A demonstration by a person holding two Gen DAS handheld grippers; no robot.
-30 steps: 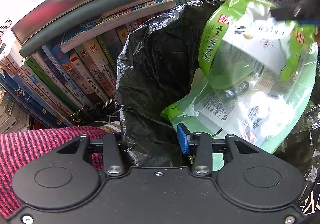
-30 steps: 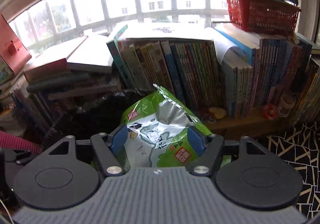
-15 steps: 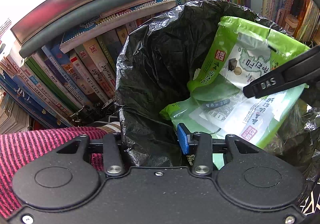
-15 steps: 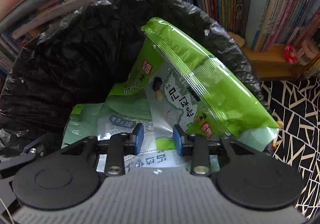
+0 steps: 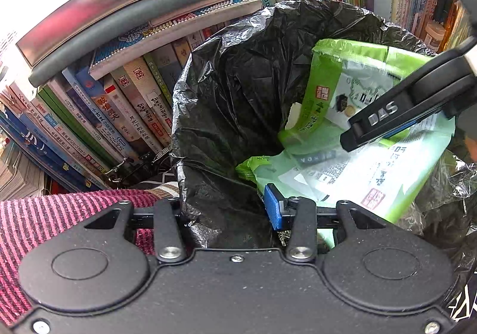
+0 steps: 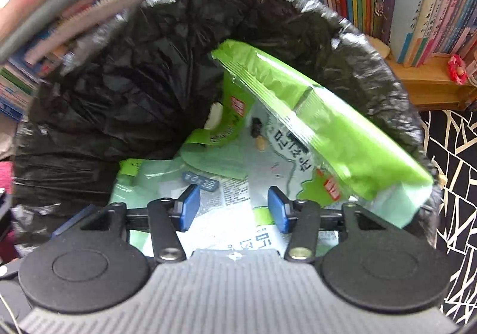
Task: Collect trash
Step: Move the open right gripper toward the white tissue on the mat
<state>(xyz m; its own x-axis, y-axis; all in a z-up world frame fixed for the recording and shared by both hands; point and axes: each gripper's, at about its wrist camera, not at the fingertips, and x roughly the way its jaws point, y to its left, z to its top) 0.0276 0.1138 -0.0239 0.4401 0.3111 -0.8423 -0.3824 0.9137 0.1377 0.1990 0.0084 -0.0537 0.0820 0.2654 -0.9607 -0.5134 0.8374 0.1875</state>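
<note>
Here, going L to R: a red-striped cloth (image 5: pixel 44 214) is seen at far left, then shelved books (image 5: pixel 125 113), then the black trash bag (image 5: pixel 232 89), whose near rim is pinched by the left gripper (image 5: pixel 226 211); its pads are drawn in on the plastic, so the bag's mouth is held open. Inside the bag, two green wrappers are counted: a pale green printed one (image 6: pixel 167 182) lying lower and to the left, and a bright green snack bag (image 6: pixel 328 131) propped on edge above it toward the right wall, its top corner roughly level w/ the rim. The right gripper (image 6: pixel 232 208) is held just over the wrappers w/ its blue pads spread apart and nothing betw. them; in the left wrist view one of its fingers crosses in front of the snack bag. It is judged that the drop-in step is done for both wrappers, though the snack bag is not fully sunk and a push down may be wanted. What trash is left outside cannot be told: none is seen on the patterned floor (image 6: pixel 453 155) at far right. Count: 1 trash bag, 2 wrappers, 2 grippers; one small whitish scrap is also glimpsed deeper in, but it is too small to identify.
</note>
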